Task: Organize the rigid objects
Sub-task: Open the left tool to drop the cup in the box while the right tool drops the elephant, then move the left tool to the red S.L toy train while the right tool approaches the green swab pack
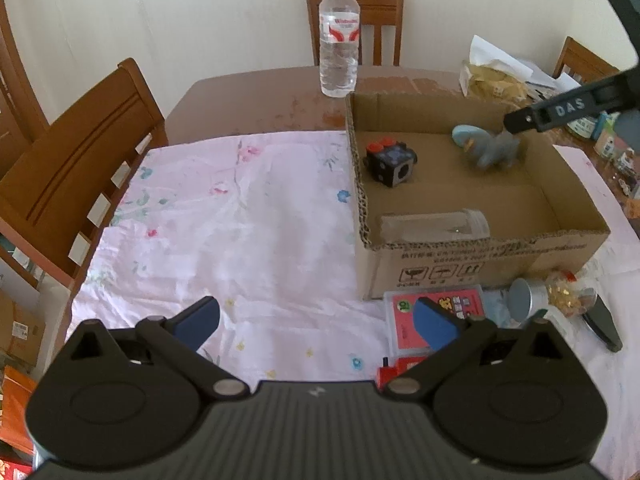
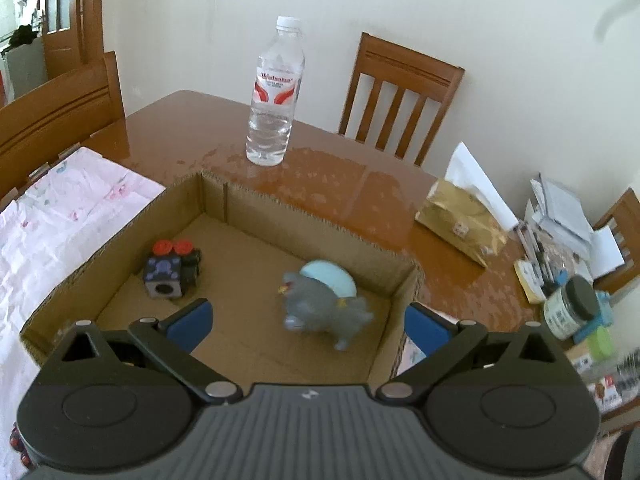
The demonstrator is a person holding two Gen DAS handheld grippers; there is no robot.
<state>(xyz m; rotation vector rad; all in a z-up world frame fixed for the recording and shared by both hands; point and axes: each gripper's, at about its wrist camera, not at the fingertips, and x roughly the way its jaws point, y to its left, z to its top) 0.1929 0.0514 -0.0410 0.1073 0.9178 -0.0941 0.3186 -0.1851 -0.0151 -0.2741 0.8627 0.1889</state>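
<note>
An open cardboard box (image 1: 480, 248) (image 2: 304, 216) sits on the table. Inside lie a black cube toy with red buttons (image 1: 390, 162) (image 2: 170, 270), a grey and blue animal figure (image 1: 486, 148) (image 2: 324, 306), blurred in both views, and a clear plastic jar (image 1: 436, 224) on its side. My right gripper (image 2: 306, 324) is open and empty above the box, the figure lying free between and beyond its fingers; one of its fingers shows in the left wrist view (image 1: 560, 112). My left gripper (image 1: 316, 322) is open and empty over the floral cloth (image 1: 224, 220). A red card box (image 1: 408, 320) lies by its right finger.
A water bottle (image 1: 338, 36) (image 2: 274, 92) stands behind the box. A silver-lidded jar (image 1: 548, 296) and a dark object (image 1: 602, 322) lie in front of the box. A tissue pack (image 2: 464, 216), papers and jars crowd the right side. Wooden chairs (image 1: 76, 160) surround the table.
</note>
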